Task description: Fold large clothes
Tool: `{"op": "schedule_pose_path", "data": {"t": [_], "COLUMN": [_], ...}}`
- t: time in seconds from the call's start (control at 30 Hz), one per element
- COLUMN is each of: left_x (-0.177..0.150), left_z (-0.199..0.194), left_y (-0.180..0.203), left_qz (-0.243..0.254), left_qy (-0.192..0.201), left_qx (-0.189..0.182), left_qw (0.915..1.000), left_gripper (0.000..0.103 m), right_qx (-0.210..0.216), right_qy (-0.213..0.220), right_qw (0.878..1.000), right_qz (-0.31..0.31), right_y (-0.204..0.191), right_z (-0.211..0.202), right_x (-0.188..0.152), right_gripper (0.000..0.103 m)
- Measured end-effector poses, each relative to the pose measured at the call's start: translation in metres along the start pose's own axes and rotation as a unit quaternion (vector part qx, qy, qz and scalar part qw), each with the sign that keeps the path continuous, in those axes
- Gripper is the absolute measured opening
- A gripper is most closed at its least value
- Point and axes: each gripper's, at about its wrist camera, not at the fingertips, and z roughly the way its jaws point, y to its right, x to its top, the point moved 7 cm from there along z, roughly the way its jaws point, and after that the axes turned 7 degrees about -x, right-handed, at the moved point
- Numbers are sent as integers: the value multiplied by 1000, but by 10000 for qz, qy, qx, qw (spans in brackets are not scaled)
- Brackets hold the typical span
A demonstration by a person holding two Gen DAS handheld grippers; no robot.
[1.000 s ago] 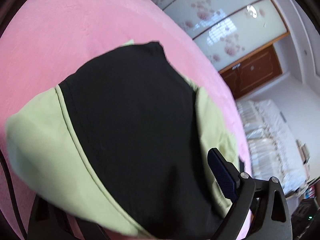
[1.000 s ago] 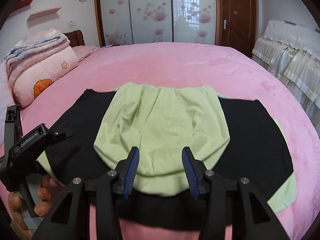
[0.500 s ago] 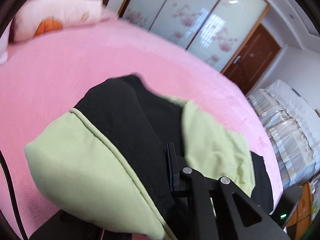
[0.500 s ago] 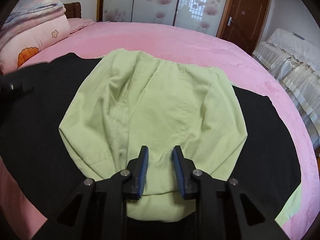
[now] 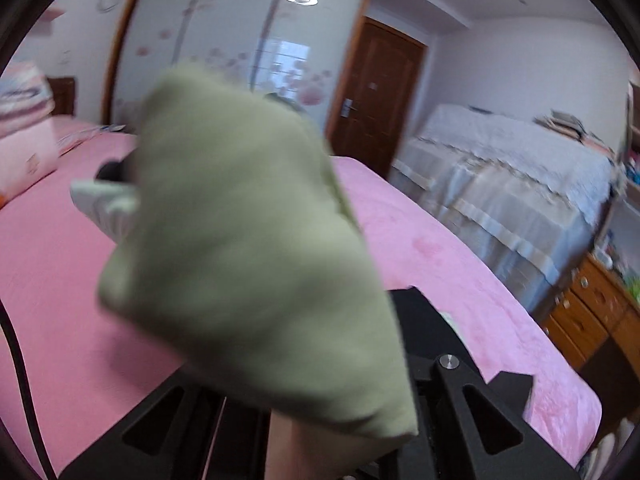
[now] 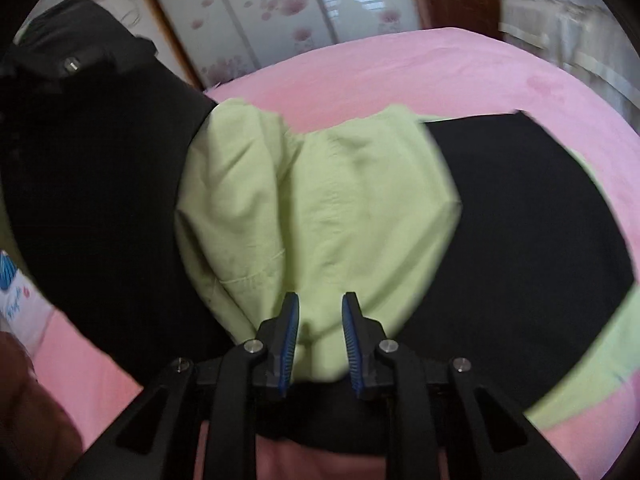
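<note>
In the left wrist view a wooden door (image 5: 374,96) stands at 12 o'clock beside the sliding wardrobe panels (image 5: 208,40) printed with pink blossoms. A second bed under a white lace cover (image 5: 516,168) fills 3 o'clock, a wooden drawer cabinet (image 5: 592,312) sits at 4 o'clock, and folded quilts (image 5: 20,104) are stacked at 9 o'clock. A black cable (image 5: 18,364) runs up the 8 o'clock edge. A blurred pale green cuff of the garment (image 5: 248,264) blocks the middle of this view and covers the fingertips of the left gripper (image 5: 320,392), so whether that claw is clamped on the cloth cannot be told.

The surface is a bed with a pink plush blanket (image 6: 400,64), in a bedroom with pale walls.

In the right wrist view the black and green garment lies spread across the blanket, its black body reaching from 9 to 3 o'clock, with a green sleeve (image 6: 320,208) folded over the centre. At 10 o'clock black cloth is lifted and a dark, blurred device shows there. The right gripper (image 6: 320,336) sits at 6 o'clock, its blue pads (image 6: 290,332) narrowly parted, with the sleeve's lower edge between them; contact is not clear.
</note>
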Motion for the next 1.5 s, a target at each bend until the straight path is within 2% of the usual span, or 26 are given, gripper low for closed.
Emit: {"op": "schedule_pose_path", "data": {"t": [0.17,0.3,0.33,0.47,0.53,0.63,0.73,0.8,0.87,0.93,1.0,1.07,1.13,1.17,1.23,1.3,1.37,1.5], "left_x": [-24,-68,-86,-131,-135,-131,-119,-105,-94,-82,-65,-58,-53,-54,-63,-75,-85,-99], "left_z": [42,89,104,134,132,126,108,89,78,61,44,29,23,24,28,34,37,47], "left_y": [67,98,102,95,93,91,97,102,106,109,95,72,41,31,-1,-25,-37,-48], "left_qz": [407,581,617,630,671,592,341,275,287,207,115,76,14,-20,-195,-438,-551,-570], "left_qy": [-465,-1178,-1498,-2270,-2281,-2388,-2490,-2369,-2314,-2144,-1924,-1754,-1660,-1654,-1808,-1941,-2031,-2168], "left_qx": [-546,-737,-733,-530,-551,-645,-983,-1222,-1301,-1303,-1122,-849,-323,-179,242,440,495,573], "left_qw": [9966,9886,9841,9704,9698,9671,9629,9634,9637,9678,9748,9808,9856,9861,9830,9790,9764,9729], "left_gripper": [6,7,8,11,11,25,68,71,72,76,84,85,85,85,85,85,85,85], "right_qx": [-930,-1657,-1794,-1827,-1813,-1727,-1515,-1367,-1279,-1140,-981,-717,-502,-411,-201,-3,100,-43], "right_qy": [252,159,95,-56,-37,-28,13,93,201,299,337,342,247,192,1,-157,-397,-710], "right_qw": [9931,9805,9772,9732,9734,9752,9781,9804,9813,9819,9816,9810,9803,9802,9799,9798,9805,9847], "right_qz": [665,1046,1131,1395,1400,1388,1424,1417,1427,1480,1602,1770,1895,1927,1983,1994,1920,1591], "right_y": [95,163,177,202,202,204,201,198,196,197,197,198,198,195,190,183,175,163], "right_z": [-44,-58,-59,-59,-60,-60,-63,-70,-78,-87,-92,-95,-93,-92,-85,-78,-65,-43], "right_x": [-6,-18,-22,-34,-34,-30,-21,-10,-3,5,11,15,19,18,20,20,22,29], "right_gripper": [21,21,21,22,24,24,24,24,31,40,41,42,44,44,45,45,45,45]}}
